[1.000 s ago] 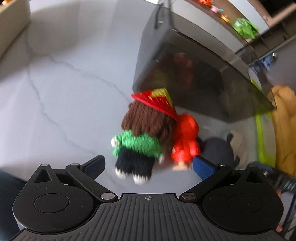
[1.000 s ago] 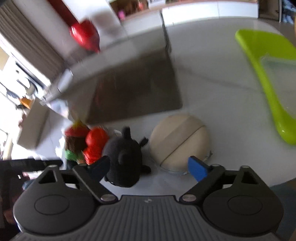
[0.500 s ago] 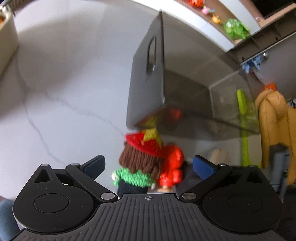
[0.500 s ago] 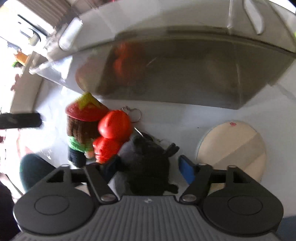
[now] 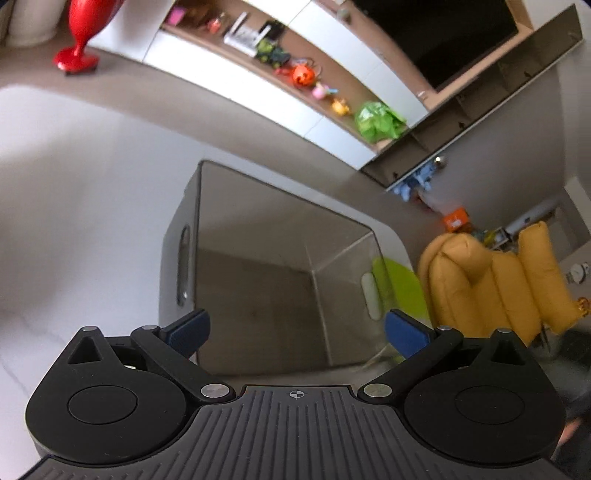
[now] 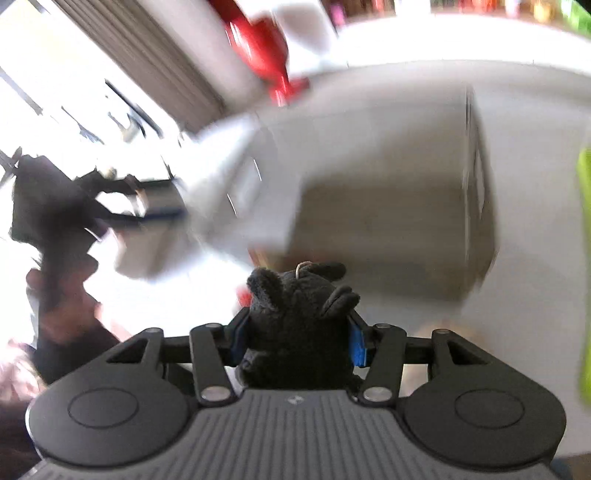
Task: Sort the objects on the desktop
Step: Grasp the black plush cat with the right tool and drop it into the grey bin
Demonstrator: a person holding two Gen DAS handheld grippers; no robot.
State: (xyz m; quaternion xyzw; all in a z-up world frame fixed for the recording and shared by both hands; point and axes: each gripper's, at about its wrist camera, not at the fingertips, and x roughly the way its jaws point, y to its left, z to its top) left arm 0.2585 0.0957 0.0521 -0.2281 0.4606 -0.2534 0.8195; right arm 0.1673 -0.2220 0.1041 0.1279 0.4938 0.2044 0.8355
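My right gripper (image 6: pixel 298 334) has its jaws closing on a black plush toy (image 6: pixel 295 295) with a small metal ring at its top. Both blue pads press into the toy's sides, and it hangs lifted in front of the grey see-through bin (image 6: pixel 388 221). A sliver of a red toy (image 6: pixel 242 295) shows just left of the plush. My left gripper (image 5: pixel 295 328) is open with nothing between its fingers. It hovers over the near edge of the same bin (image 5: pixel 177 266), whose inside looks bare from here. The right wrist view is motion-blurred.
A lime-green lid (image 5: pixel 400 286) lies beyond the bin on the white marble table (image 5: pixel 74 184). A red vase (image 5: pixel 81 33) stands on the floor. A yellow armchair (image 5: pixel 498 280) is at the right. A person's hand (image 6: pixel 62 306) shows in the right wrist view.
Both grippers rose and tilted up. The right gripper closed on the black plush and lifted it off the table. The knitted doll and red toy dropped out of the left view.
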